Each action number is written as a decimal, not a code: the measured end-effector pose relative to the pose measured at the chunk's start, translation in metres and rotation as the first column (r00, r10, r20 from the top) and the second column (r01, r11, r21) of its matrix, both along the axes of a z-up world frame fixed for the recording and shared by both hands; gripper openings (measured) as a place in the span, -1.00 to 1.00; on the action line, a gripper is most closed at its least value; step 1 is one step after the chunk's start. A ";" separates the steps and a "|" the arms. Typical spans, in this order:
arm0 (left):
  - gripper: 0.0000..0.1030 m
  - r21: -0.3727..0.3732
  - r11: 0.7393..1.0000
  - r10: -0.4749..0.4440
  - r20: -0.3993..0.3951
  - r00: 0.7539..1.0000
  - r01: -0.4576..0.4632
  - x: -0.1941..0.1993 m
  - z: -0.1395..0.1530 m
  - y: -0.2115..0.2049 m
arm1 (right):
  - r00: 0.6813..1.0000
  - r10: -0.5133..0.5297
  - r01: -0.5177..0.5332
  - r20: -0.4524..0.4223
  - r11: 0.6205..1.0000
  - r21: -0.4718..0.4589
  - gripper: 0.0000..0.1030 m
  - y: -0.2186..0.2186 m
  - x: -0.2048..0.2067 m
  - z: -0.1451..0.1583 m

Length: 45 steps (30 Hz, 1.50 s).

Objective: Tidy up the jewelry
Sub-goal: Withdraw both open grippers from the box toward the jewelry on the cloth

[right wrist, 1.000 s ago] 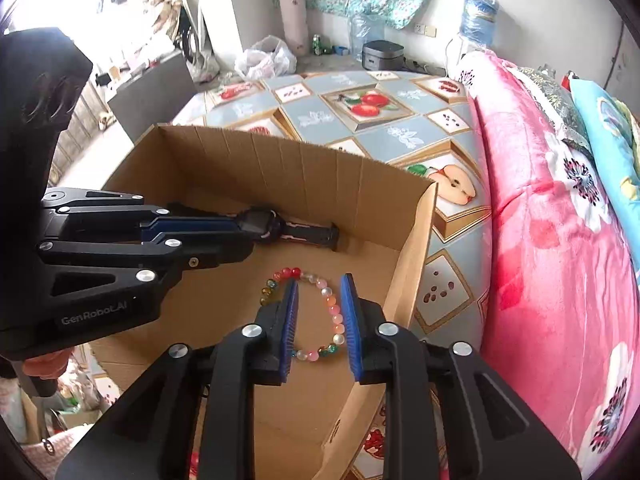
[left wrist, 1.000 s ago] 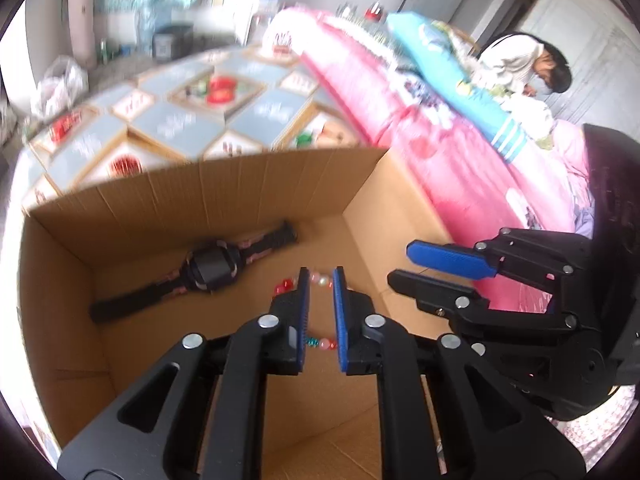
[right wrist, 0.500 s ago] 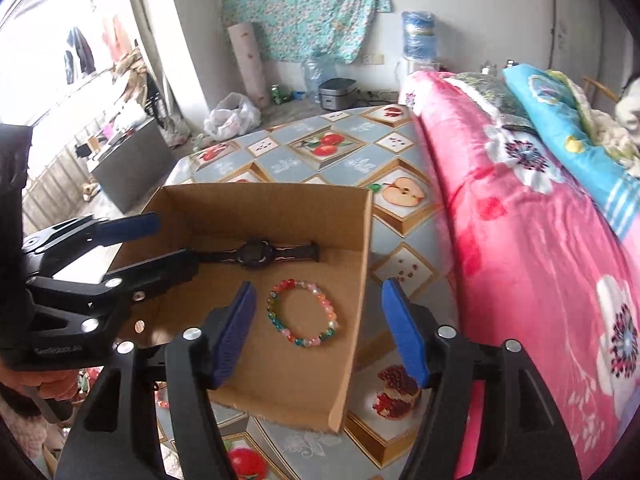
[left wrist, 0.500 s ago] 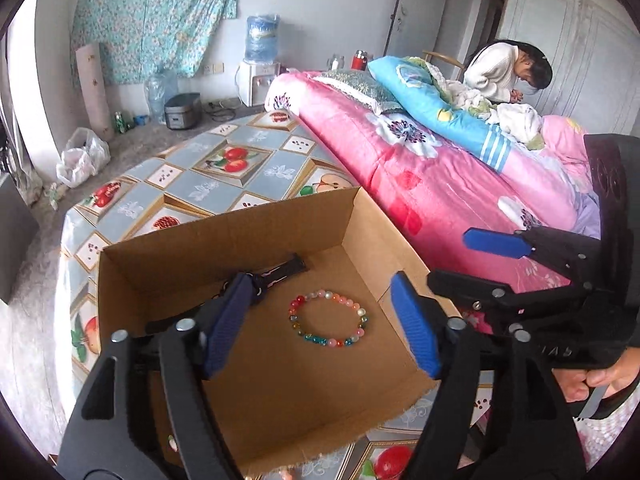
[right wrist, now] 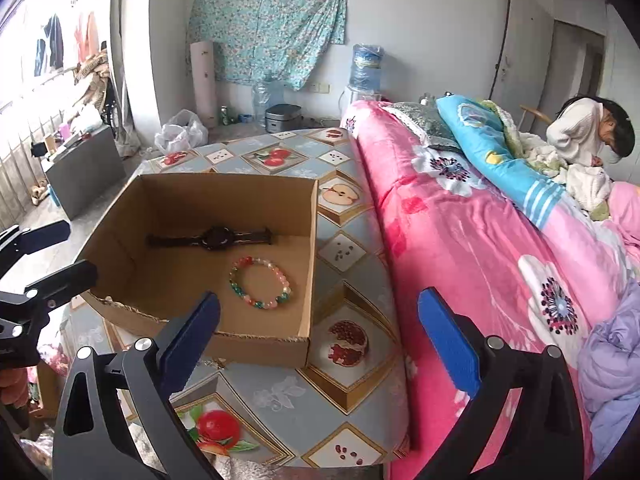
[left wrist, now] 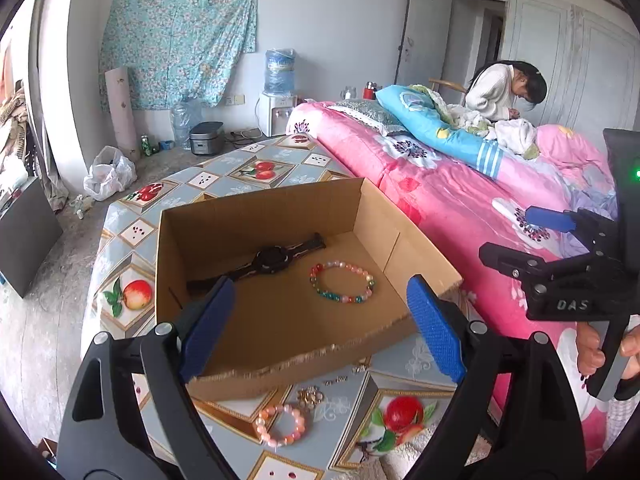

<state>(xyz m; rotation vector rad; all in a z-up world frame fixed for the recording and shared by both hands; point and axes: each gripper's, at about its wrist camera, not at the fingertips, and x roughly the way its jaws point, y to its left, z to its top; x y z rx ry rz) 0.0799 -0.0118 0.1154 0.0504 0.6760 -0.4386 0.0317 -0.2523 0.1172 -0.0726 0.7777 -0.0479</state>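
An open cardboard box (left wrist: 256, 212) (right wrist: 224, 188) stands on the table. Inside lie a black watch (left wrist: 272, 260) (right wrist: 216, 237) and a multicoloured bead bracelet (left wrist: 342, 282) (right wrist: 260, 282). A pink bead bracelet (left wrist: 280, 426) and a small gold piece (left wrist: 310, 395) lie on the tablecloth in front of the box. My left gripper (left wrist: 320, 328) is open and empty, above the box's near edge. My right gripper (right wrist: 320, 340) is open and empty, raised near the box's front right corner. Each gripper shows in the other's view (left wrist: 552, 240) (right wrist: 36, 256).
The table has a fruit-patterned cloth (right wrist: 280, 392). A bed with a pink floral blanket (right wrist: 460, 232) runs along the table's right side; a person (left wrist: 504, 88) sits at its far end. Floor clutter, a water dispenser (left wrist: 278, 88) and bags lie beyond the table.
Both grippers opened wide, let go of the multicoloured bracelet in the box, and pulled back and up. The bracelet now rests on the box floor.
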 end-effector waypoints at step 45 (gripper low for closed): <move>0.63 0.231 0.958 0.160 0.055 0.986 -0.169 -0.014 -0.091 -0.006 | 0.975 0.138 -0.007 -0.171 0.798 0.602 -0.40 0.016 0.014 -0.122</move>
